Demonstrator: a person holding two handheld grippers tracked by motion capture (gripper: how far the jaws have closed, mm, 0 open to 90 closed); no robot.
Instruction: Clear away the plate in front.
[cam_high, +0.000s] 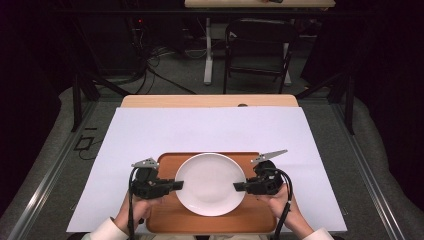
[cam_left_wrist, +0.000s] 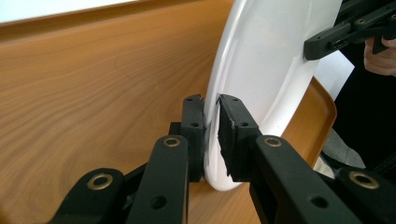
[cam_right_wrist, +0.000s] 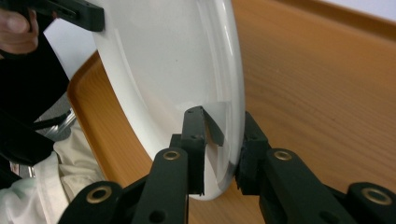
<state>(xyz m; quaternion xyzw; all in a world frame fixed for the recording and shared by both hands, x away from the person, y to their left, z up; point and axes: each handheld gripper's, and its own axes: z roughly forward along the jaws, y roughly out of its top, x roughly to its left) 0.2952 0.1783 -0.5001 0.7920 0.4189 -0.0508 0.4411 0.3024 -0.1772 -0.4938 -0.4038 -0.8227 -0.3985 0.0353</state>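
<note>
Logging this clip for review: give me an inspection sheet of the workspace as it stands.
Surface: white sheet over a wooden table.
Job's things: white plate on a wooden tray.
Clutter: nothing seen.
Grippers: left claw shut on the plate's left rim; right claw shut on its right rim.
Cables: one trails from each claw toward the person; more lie on the floor.
Surroundings: dark chair, second table beyond.

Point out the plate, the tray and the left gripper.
plate (cam_high: 210, 182), high view, centre of its white face.
tray (cam_high: 260, 220), high view, bare wood at its near right corner.
left gripper (cam_left_wrist: 211, 135), left gripper view, between its fingertips at the plate's rim.
</note>
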